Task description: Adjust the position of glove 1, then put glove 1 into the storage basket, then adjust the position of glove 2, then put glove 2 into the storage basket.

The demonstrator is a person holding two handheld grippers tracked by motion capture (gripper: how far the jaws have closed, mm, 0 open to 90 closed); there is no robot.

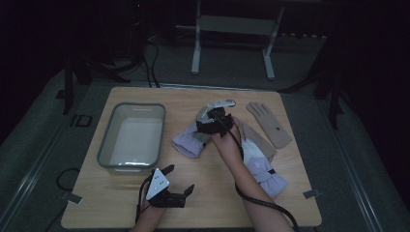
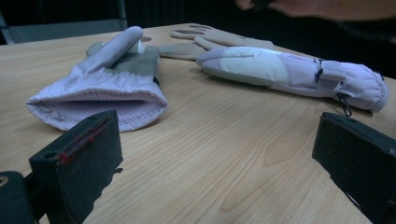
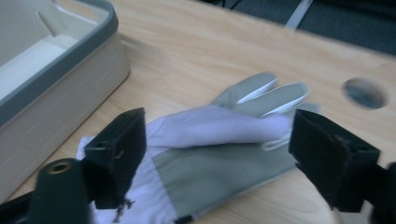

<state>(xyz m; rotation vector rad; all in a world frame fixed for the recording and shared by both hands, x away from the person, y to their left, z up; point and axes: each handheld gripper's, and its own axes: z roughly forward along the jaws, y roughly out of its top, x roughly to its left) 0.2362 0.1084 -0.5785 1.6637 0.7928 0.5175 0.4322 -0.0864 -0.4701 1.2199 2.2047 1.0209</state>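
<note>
A lavender and grey winter glove [image 1: 189,141] [image 3: 219,149] lies flat on the wooden table [image 1: 203,203], cuff toward the near left. My right gripper [image 1: 216,124] [image 3: 217,158] hovers low over it, jaws wide apart on either side of the glove, pads not pressing on it. Its matching glove [image 1: 265,170] [image 2: 289,70] lies to the right, partly under the right forearm. A thin beige glove [image 1: 269,123] [image 2: 210,39] rests at the far right. My left gripper [image 1: 180,179] [image 2: 215,158] stands open near the front edge, with nothing between its fingers.
A grey-rimmed plastic bin [image 1: 109,145] [image 3: 70,60] stands at the table's left, close beside the first glove. A round hole [image 3: 364,92] is cut in the tabletop beyond the glove's fingertips. Cables trail off the front edge, and a metal frame [image 1: 232,29] stands on the floor behind.
</note>
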